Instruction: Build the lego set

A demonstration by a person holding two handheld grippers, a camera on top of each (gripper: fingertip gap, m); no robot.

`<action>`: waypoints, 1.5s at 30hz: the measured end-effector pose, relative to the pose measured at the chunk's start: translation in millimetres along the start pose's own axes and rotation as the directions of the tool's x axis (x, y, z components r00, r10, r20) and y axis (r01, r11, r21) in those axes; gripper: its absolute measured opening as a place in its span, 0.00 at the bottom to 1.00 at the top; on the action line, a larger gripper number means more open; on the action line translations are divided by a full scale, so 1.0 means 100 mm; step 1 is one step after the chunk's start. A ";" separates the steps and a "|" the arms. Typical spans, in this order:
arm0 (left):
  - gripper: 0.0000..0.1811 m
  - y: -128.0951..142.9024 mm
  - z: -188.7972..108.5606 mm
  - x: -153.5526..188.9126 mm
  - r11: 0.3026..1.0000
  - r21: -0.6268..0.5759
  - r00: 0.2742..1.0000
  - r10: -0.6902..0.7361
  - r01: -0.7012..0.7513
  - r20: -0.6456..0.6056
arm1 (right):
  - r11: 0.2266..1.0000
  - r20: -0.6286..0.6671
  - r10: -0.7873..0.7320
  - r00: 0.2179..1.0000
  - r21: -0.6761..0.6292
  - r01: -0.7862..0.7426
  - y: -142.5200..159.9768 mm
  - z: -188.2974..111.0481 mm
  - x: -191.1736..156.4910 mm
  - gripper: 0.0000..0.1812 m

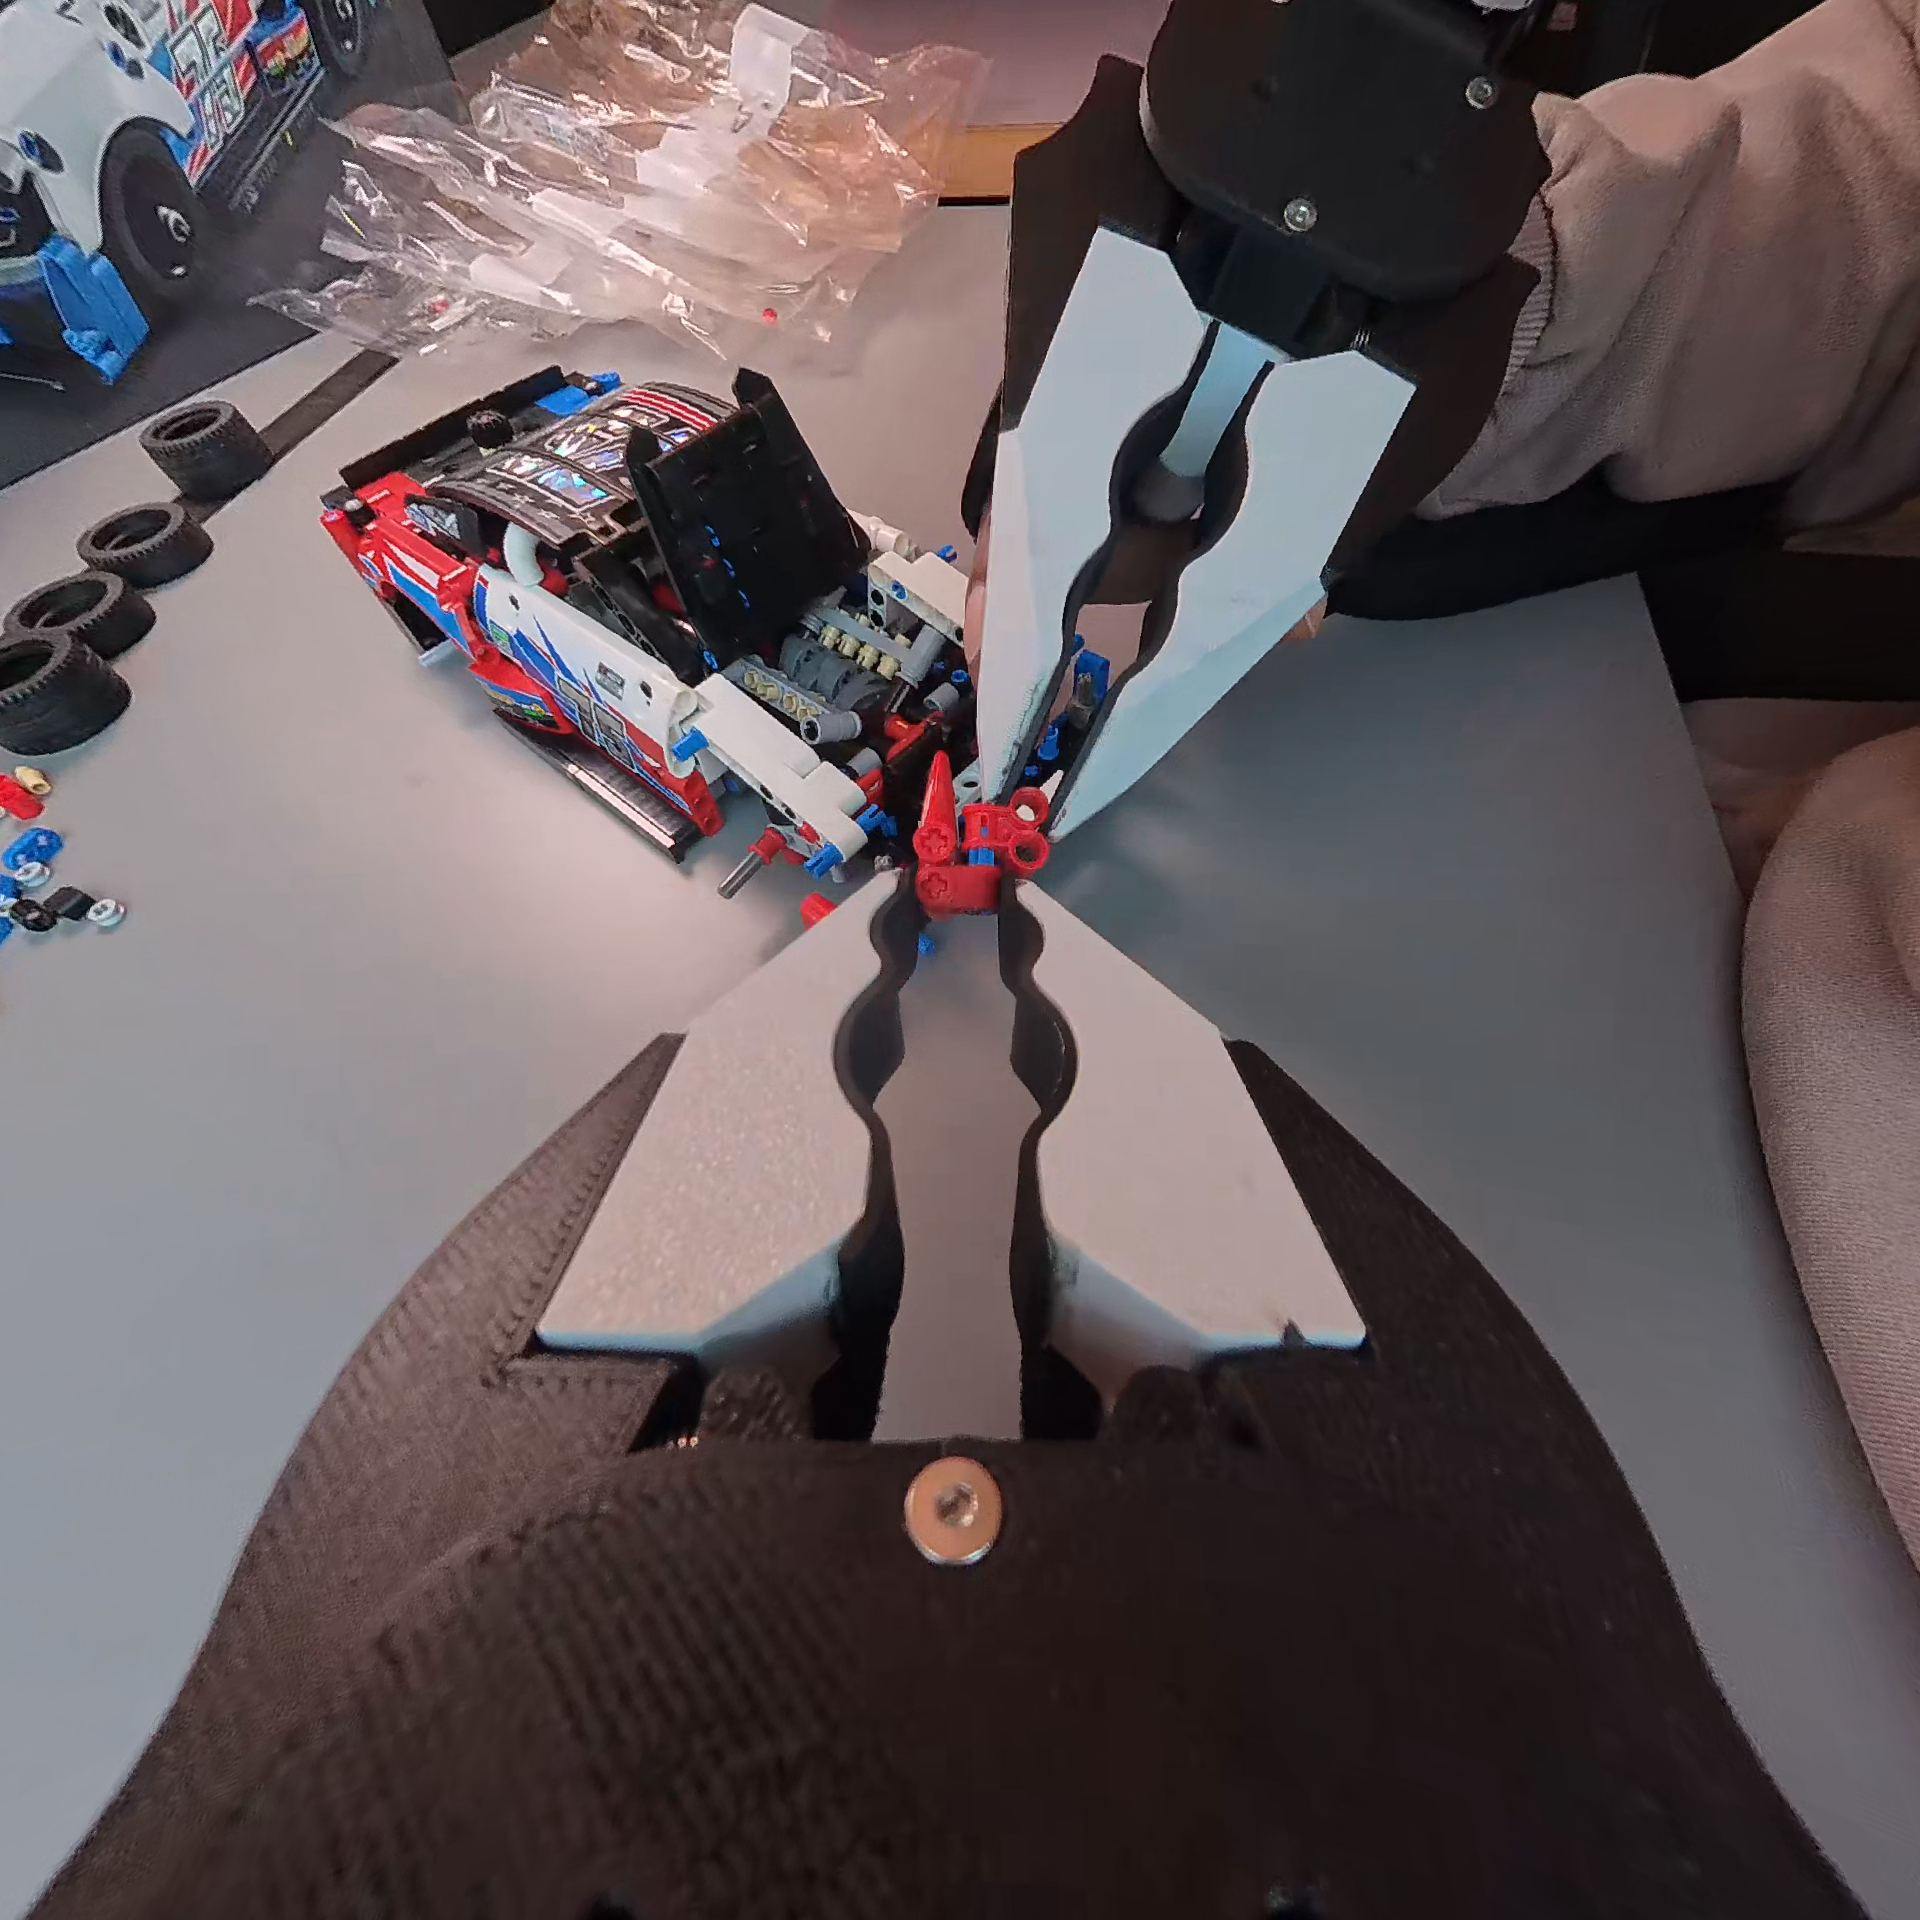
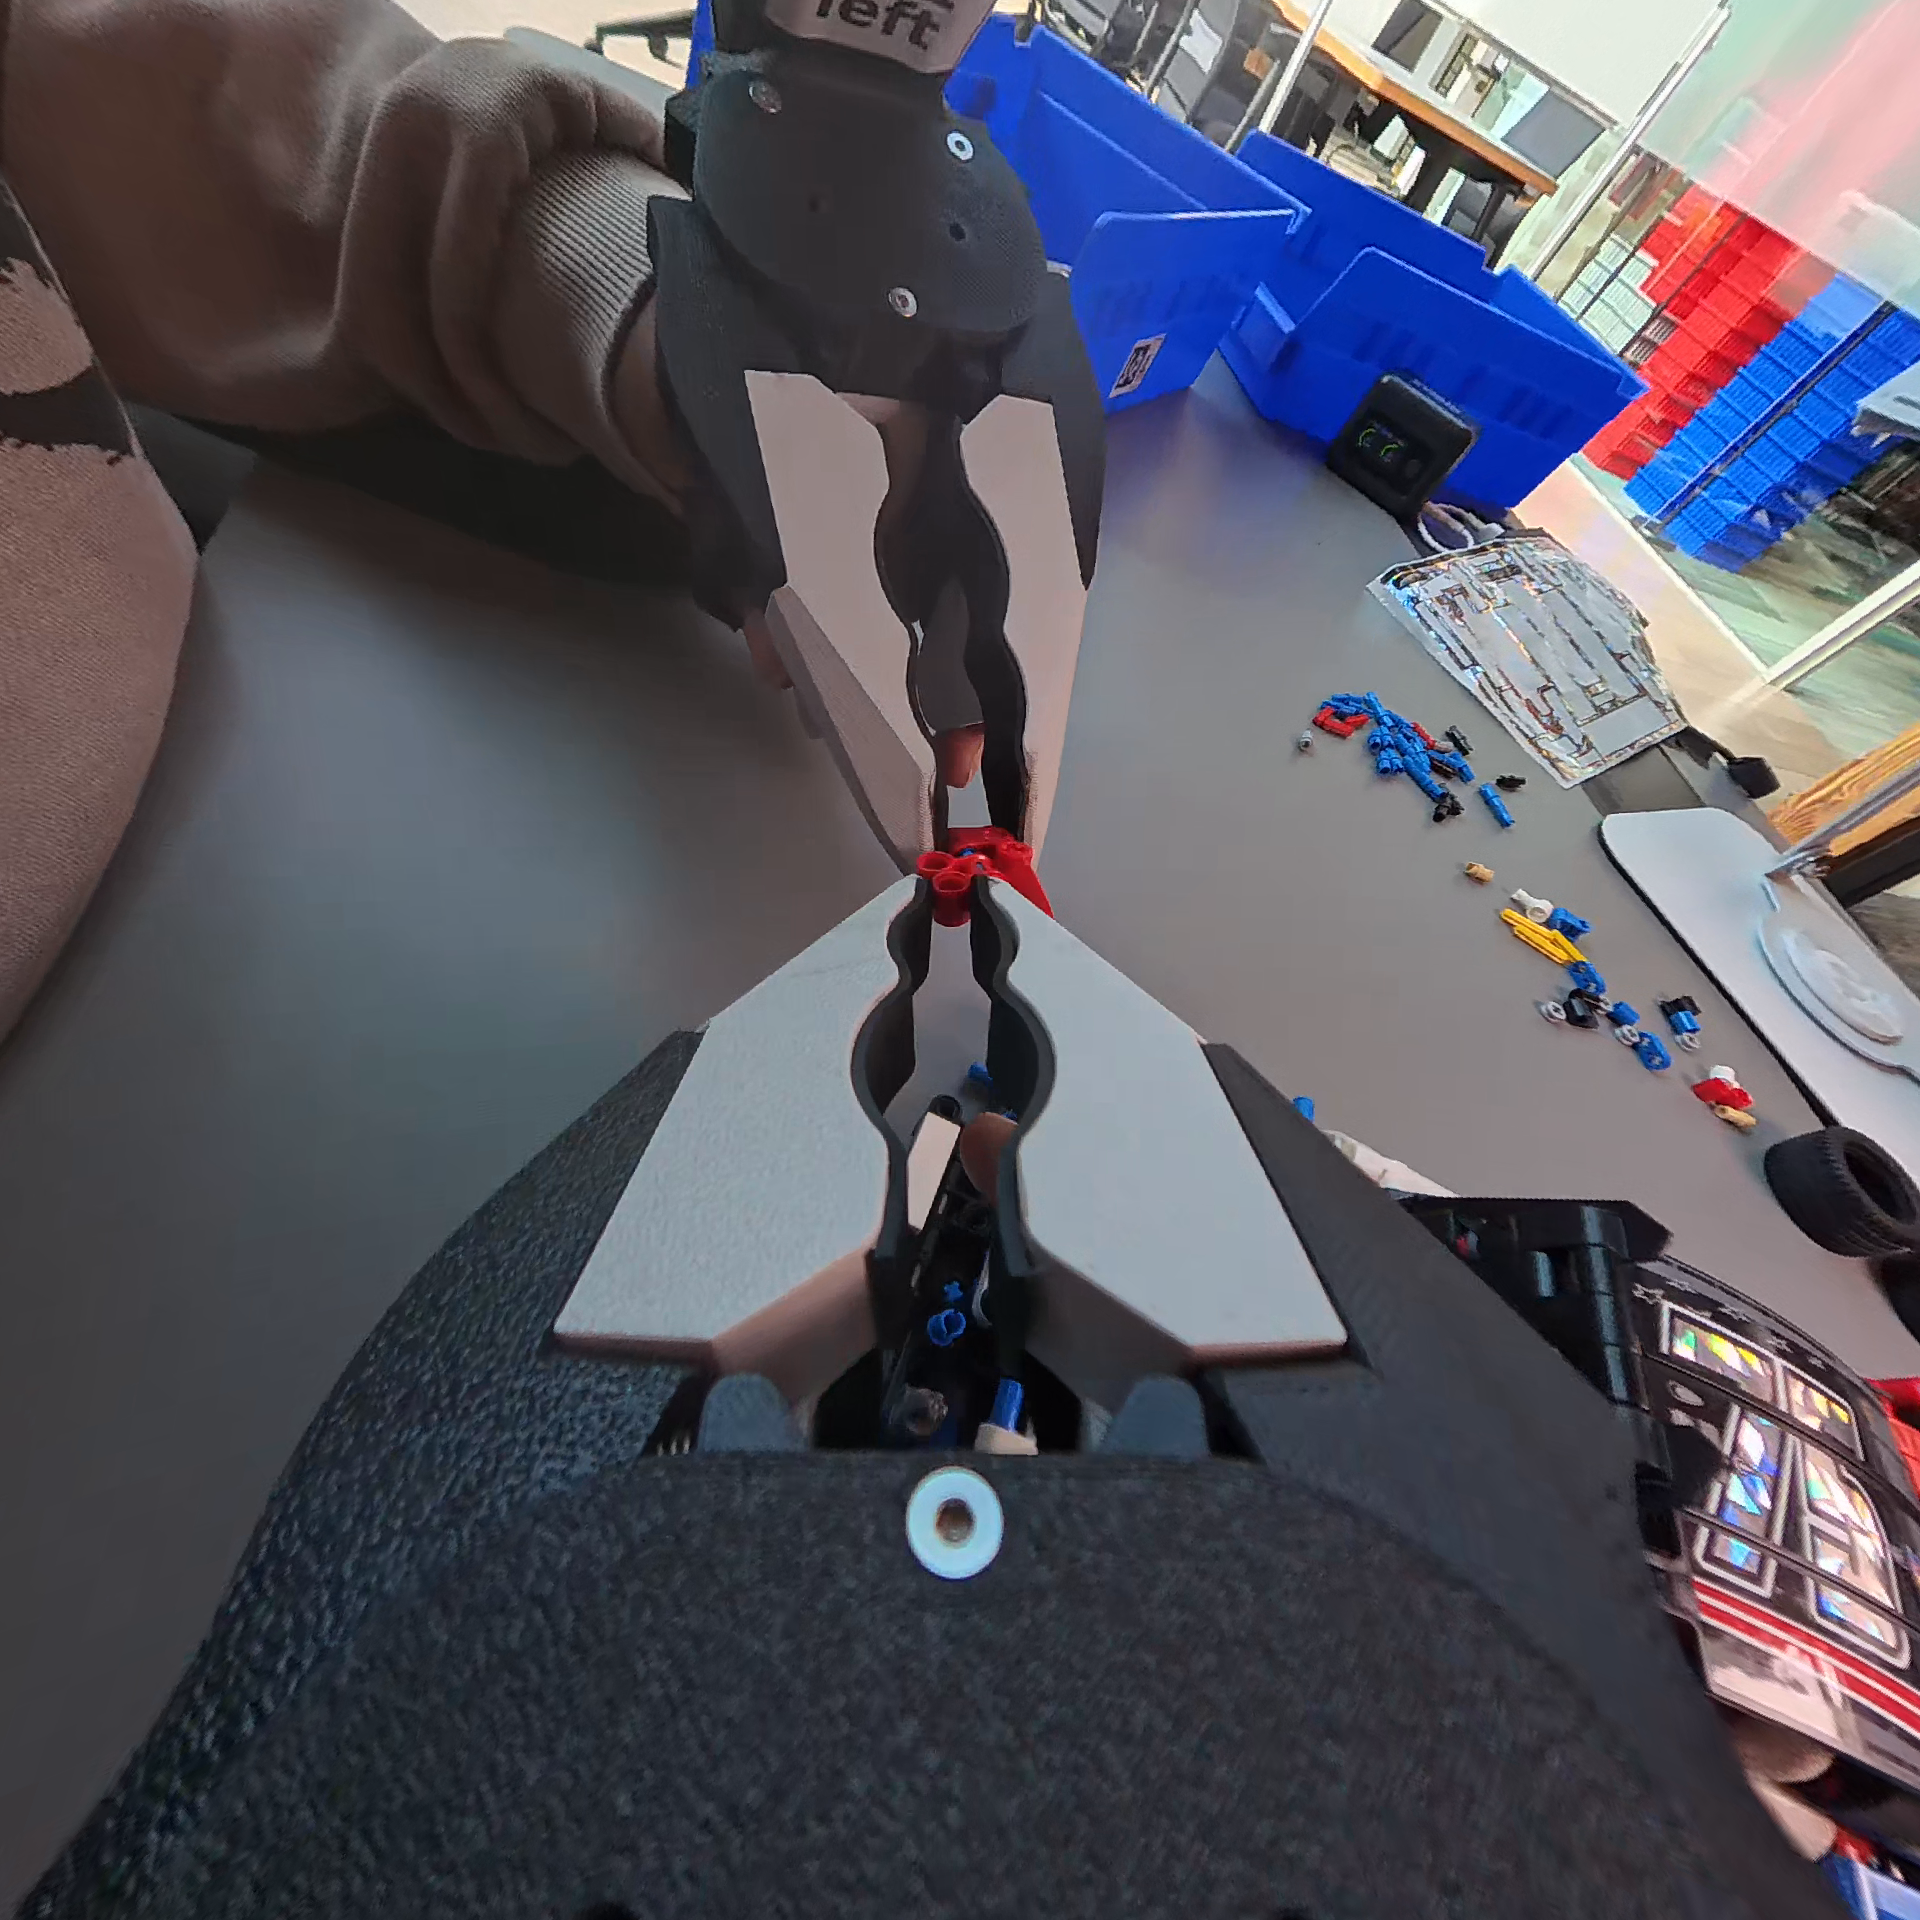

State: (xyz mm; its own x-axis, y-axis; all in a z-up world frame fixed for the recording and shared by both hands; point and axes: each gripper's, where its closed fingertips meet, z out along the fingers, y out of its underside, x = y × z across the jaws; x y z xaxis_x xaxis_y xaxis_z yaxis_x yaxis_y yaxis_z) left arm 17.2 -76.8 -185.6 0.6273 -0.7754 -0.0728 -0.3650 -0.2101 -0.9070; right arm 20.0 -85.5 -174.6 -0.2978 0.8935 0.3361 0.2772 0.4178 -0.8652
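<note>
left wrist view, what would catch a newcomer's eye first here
The small red lego piece at the centre, pinched from both sides by the left gripper and the right gripper, tip to tip. Just left of it, the half-built red, white and black lego car on the grey table, four black tyres lined up beyond.

- Left gripper (image 1: 958, 883): rough, ribbed matt black printed plastic, with smooth pale finger faces and a shiny metal screw (image 1: 953, 1509).
- Red assembly (image 1: 971, 847): glossy plastic.
- Car (image 1: 644, 623), left: glossy plastic with iridescent stickers.
- Tyres (image 1: 78, 613): matt rubber.
- Bags (image 1: 665, 187), far: clear crinkled film.
- Table (image 1: 1351, 935): smooth matt grey.
</note>
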 end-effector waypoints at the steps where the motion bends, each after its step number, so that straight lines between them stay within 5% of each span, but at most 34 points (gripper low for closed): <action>1: 0.07 0.00 0.00 0.01 1.000 -0.001 1.000 -0.007 0.007 -0.005 | 1.000 0.007 0.009 1.000 0.002 -0.009 0.00 0.00 0.00 0.02; 19: 0.07 -0.05 0.00 0.06 0.996 0.041 0.995 -0.078 0.081 -0.057 | 0.990 0.072 0.120 0.990 0.066 -0.125 -0.05 -0.05 -0.02 0.02; 33: 0.13 -0.35 -0.18 0.04 0.963 0.230 0.987 -0.114 0.138 -0.113 | 0.901 0.207 0.312 0.927 0.245 -0.358 -0.31 -0.23 0.11 0.02; 45: 0.04 -0.39 -0.16 0.07 0.966 0.239 0.993 -0.080 0.098 -0.083 | 0.852 0.261 0.377 0.889 0.278 -0.443 -0.38 -0.24 0.12 0.02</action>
State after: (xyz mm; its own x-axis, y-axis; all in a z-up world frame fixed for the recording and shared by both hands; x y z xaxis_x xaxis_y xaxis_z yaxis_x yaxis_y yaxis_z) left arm 24.7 -83.1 -144.0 0.5956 -0.8026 0.0346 -0.1271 -0.1367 -0.9824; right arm 28.1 -86.5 -129.0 -0.3984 0.9087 -0.1245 0.1144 -0.0855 -0.9898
